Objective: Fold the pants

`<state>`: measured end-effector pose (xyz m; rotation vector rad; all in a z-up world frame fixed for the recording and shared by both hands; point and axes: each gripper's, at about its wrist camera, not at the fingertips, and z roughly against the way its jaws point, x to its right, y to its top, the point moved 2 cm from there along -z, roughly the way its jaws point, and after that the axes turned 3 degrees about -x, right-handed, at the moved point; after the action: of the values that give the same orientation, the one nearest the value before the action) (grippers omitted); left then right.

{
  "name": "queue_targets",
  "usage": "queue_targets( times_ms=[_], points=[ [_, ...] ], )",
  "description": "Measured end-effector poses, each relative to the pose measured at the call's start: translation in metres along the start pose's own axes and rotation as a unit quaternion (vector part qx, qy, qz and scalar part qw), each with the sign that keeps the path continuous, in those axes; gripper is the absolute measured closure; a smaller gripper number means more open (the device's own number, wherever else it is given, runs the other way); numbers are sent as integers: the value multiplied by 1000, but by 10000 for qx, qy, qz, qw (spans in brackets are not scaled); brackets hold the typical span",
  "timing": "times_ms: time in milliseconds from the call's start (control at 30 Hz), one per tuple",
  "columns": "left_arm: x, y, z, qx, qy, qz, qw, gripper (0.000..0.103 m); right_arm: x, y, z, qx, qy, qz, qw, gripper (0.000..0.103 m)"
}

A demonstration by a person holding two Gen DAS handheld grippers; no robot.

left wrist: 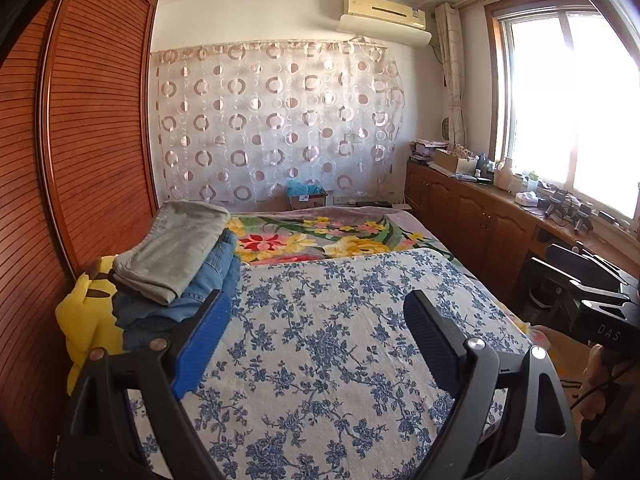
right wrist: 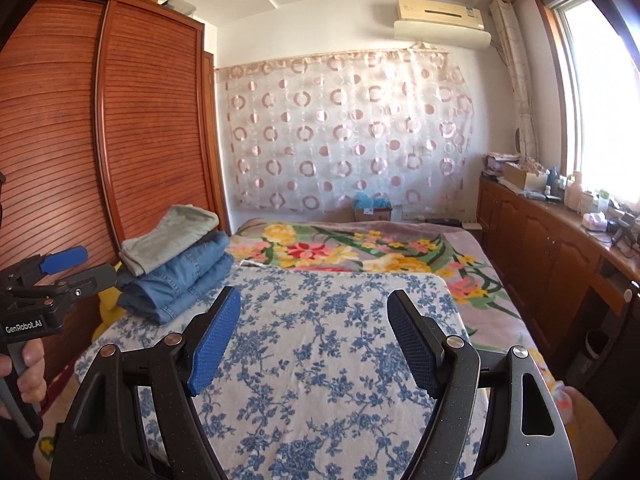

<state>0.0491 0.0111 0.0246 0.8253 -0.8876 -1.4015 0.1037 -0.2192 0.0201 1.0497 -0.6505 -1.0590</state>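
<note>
Folded pants (right wrist: 176, 264) stacked beside wardrobe (right wrist: 152, 120), above yellow plush (left wrist: 86, 312).

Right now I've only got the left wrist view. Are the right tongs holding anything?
Observer: No. The right tongs are open and empty, over the floral sheet.
Operator: How is the stack built?
Observer: From the right wrist view, grey pants lie on top of what looks like two folded denim bundles.
Operator: And my left tongs from outside?
Observer: A hand grips their handle. The left tongs are open, with nothing between them, pointing towards the stack's near end.
</note>
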Motion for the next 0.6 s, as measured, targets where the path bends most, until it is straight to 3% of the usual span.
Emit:
queue_targets(
  times_ms=[600],
  points=[
    [-1, -14, -3, -148, 27, 9, 9999, 14, 8, -20, 0, -72, -139, -163, 9997, 25]
  ],
)
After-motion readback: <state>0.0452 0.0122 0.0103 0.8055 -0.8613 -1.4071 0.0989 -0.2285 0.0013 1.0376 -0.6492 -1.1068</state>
